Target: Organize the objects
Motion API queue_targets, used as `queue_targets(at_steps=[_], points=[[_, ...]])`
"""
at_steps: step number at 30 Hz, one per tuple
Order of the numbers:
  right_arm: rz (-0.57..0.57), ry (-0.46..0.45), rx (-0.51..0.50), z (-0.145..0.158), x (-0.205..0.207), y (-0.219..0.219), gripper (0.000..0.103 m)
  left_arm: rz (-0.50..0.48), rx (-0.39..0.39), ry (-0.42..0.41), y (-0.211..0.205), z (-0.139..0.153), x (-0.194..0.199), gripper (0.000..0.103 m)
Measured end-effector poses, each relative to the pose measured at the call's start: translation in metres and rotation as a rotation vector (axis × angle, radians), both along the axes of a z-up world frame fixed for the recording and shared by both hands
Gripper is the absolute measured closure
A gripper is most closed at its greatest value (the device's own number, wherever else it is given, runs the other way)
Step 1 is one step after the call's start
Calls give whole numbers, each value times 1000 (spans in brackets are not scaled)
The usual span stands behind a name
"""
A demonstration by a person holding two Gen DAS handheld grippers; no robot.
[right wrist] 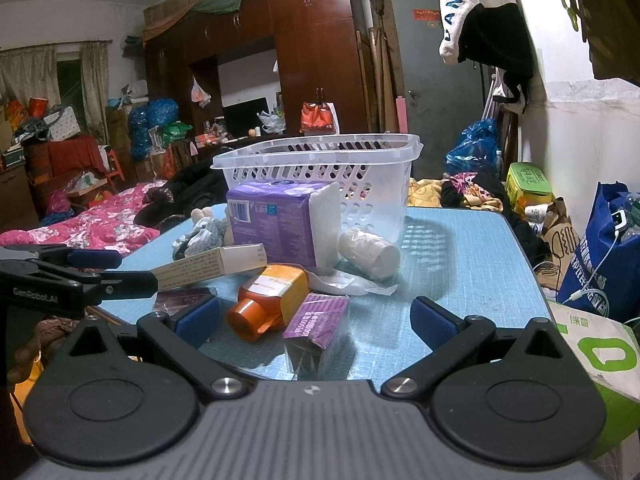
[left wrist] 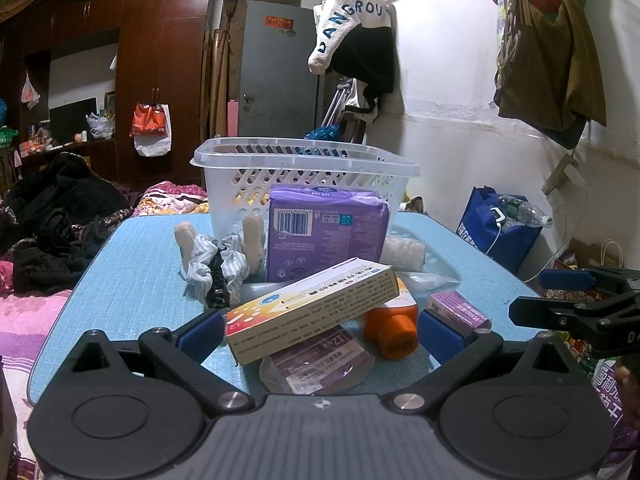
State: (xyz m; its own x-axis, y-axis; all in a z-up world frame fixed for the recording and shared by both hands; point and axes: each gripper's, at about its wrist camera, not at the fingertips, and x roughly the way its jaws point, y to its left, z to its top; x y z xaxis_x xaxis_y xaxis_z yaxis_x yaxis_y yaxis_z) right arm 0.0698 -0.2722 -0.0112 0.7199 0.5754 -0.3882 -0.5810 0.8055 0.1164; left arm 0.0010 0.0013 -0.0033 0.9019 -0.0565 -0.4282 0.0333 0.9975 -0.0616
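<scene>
A clear plastic basket [left wrist: 304, 168] [right wrist: 320, 164] stands at the back of the blue table [left wrist: 132, 280] [right wrist: 472, 264]. In front of it lie a purple pack [left wrist: 326, 232] [right wrist: 280, 224], a white and orange box [left wrist: 312, 312] [right wrist: 208, 266], an orange bottle [left wrist: 394, 330] [right wrist: 268, 300], a small purple box [left wrist: 460, 310] [right wrist: 318, 322], a wrapped purple packet [left wrist: 316, 364], striped scrunchies [left wrist: 216, 260] and a white roll [right wrist: 368, 252]. My left gripper [left wrist: 320, 336] is open around the white and orange box. My right gripper [right wrist: 316, 320] is open around the bottle and small purple box.
A bed with pink bedding [right wrist: 92, 224] and dark clothes [left wrist: 52, 216] lies left of the table. A blue bag [left wrist: 496, 224] [right wrist: 600, 256] and a green and white bag [right wrist: 600, 356] stand on the right. A wall is close on the right.
</scene>
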Motion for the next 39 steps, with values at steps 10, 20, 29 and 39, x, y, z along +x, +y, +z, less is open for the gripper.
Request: queue_targets(at_steps=[10, 20, 29, 39], points=[[85, -115, 62, 0, 8, 9, 0, 55, -1, -149, 38, 10, -3, 0], [217, -16, 42, -6, 36, 51, 0, -81, -153, -40, 86, -22, 7, 7], [339, -19, -5, -2, 41, 72, 28, -149, -239, -19, 89, -49, 25, 34], [385, 14, -36, -9, 45, 72, 45, -166, -260, -45, 86, -51, 24, 46]])
